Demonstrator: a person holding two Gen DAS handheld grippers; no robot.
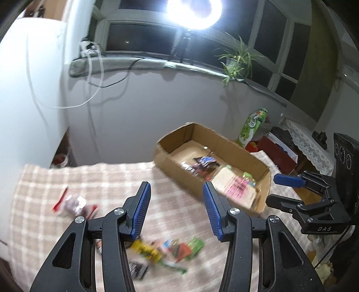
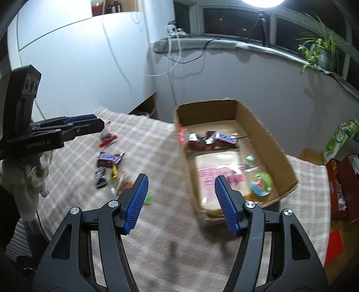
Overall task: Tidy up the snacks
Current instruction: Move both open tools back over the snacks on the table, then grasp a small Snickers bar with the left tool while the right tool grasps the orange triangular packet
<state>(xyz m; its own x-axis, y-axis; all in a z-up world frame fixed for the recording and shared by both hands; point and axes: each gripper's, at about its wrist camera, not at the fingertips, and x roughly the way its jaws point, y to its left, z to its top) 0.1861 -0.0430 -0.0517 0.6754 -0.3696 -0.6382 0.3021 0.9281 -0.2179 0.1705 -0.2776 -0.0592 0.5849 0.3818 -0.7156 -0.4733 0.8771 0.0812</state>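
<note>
An open cardboard box (image 1: 172, 166) (image 2: 289, 161) sits on a checked tablecloth (image 1: 112, 179) (image 2: 157, 143) and holds several snack packets (image 2: 213, 139), among them a pale bag with pink print (image 1: 237, 186). Loose snacks (image 1: 166, 247) (image 2: 110, 159) lie blurred on the cloth left of the box, and a red-and-white packet (image 1: 71, 204) lies apart further left. My left gripper (image 1: 176, 191) hangs open above the cloth with nothing between its blue pads. My right gripper (image 2: 181, 183) is open too, empty, over the box's near left corner. Each gripper shows at the edge of the other's view.
A green carton (image 1: 252, 129) (image 2: 338, 139) and red boxes (image 1: 277, 152) stand right of the cardboard box. White wall and a cabinet lie behind the table. A windowsill with a potted plant (image 2: 318, 51), cables and a bright ring light (image 1: 194, 11) runs above.
</note>
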